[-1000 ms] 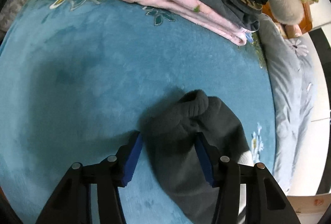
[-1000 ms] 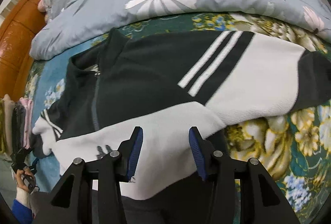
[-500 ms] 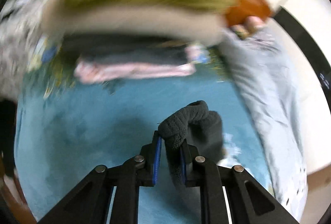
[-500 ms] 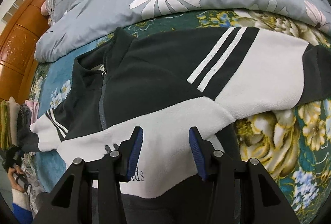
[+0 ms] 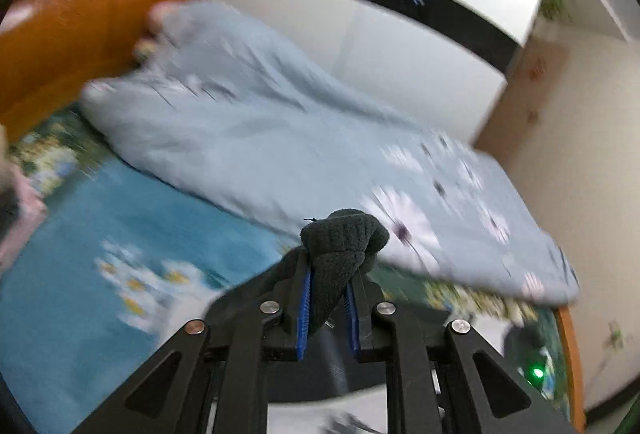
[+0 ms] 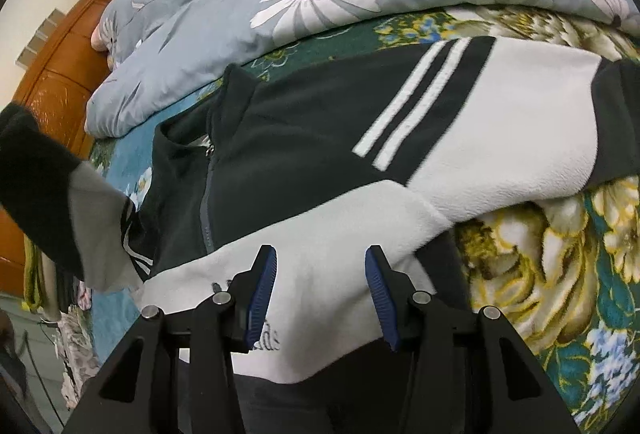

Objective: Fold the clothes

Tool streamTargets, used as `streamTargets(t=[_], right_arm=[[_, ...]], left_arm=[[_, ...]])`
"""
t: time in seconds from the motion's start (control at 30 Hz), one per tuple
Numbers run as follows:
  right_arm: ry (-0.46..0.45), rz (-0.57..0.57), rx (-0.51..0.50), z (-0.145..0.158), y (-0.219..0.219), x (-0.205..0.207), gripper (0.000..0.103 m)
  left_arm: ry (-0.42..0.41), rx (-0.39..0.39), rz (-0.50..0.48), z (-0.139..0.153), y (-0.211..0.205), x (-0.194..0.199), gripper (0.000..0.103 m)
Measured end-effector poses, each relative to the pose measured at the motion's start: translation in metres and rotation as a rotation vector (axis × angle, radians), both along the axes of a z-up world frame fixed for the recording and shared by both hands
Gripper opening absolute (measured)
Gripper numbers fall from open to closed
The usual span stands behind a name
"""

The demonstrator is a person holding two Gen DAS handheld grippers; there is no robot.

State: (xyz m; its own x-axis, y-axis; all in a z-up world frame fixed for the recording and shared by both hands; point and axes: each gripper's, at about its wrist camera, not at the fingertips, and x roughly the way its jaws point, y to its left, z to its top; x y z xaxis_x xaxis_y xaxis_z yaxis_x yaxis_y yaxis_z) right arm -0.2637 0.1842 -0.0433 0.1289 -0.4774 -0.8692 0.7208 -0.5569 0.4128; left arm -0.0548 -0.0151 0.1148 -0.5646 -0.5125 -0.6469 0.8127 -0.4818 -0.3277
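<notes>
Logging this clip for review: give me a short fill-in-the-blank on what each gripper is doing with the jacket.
1. The left gripper is shut on the jacket's dark ____.
2. The right gripper is ____, hovering over the jacket's white panel.
3. The raised sleeve shows at the ____ edge of the right wrist view.
4. The sleeve lying flat carries two white ____.

Missing words: cuff; open; left; stripes

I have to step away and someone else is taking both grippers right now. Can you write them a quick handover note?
Left gripper: shut on the dark sleeve cuff, lifted off the bed.
Right gripper: open, hovering over the jacket's white lower panel, holding nothing.
Jacket: flat on the floral blanket, zip up, far sleeve spread out.
Done: cuff grabbed.
Left: fold both sleeves across the body, then fold the body.
</notes>
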Motion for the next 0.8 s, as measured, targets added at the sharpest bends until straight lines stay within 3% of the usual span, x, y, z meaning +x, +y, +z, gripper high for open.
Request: streamTargets(t=[0.17,0.4,0.47,0.5,0.53,0.57,0.63,0.73,0.8], right_arm=[[-0.019,-0.027,0.006,-0.010,0.010,-0.012,0.047],[-0.059,-0.057,0.019,-0.025,0.022,-0.025,0.047],[-0.063,-0.048,0.015,-0.026,0.019,-0.023,0.047],[-0.065,-0.042,0.012,-0.026,0.018,-0.022,0.047],[-0.072,-0.037,0.010,-0.026,0.017,-0.020,0.047],[-0.079,-0.032,0.007,-0.026,0.016,-0.019,0.047],[-0.093,-0.022,0.001,-0.026,0.015,-0.016,0.047],[-0.114,-0.008,-0.007,-0.026,0.012,-0.011,0.047],[-0.128,0.002,-0.012,-0.026,0.010,-0.008,0.048]], left_arm=[[-0.109,0.141,-0.086,-0.053,0.043,-0.075,0.016],[-0.205,0.290,-0.128,-0.104,0.063,-0.111,0.018],[-0.195,0.338,-0.143,-0.111,0.061,-0.112,0.021],[-0.186,0.361,-0.152,-0.114,0.061,-0.112,0.027],[-0.175,0.376,-0.163,-0.116,0.061,-0.112,0.035],[-0.146,0.399,-0.182,-0.117,0.062,-0.110,0.052],[-0.060,0.448,-0.209,-0.117,0.062,-0.102,0.065],[0.039,0.508,-0.242,-0.116,0.059,-0.085,0.065],[0.074,0.492,-0.206,-0.113,0.054,-0.058,0.065]])
